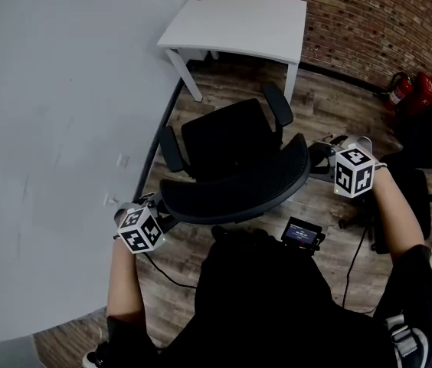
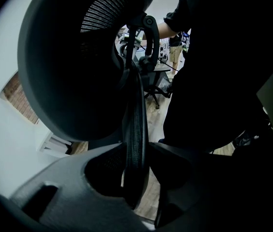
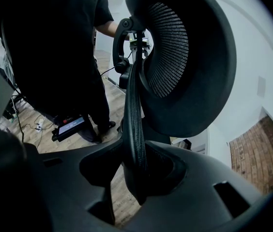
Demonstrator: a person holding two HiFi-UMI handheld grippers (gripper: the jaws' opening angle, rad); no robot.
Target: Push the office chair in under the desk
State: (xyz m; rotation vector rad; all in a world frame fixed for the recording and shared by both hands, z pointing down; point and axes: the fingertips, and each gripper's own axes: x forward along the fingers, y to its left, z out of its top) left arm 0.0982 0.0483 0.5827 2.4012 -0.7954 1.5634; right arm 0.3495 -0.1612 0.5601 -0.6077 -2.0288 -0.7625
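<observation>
head view: high, looking steeply down | gripper views: very close, from either end | shared: chair backrest (image 1: pixel 235 194)

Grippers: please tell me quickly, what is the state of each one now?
Left gripper: closed on the chair backrest's left edge.
Right gripper: closed on the chair backrest's right edge.

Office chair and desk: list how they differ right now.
The office chair is black with a mesh backrest; the desk is white with a flat top. The office chair stands out on the floor, short of the desk; the desk sits near the brick wall. The left gripper and right gripper each clamp the backrest's rim; the desk is untouched. Both stand on the wooden floor.
</observation>
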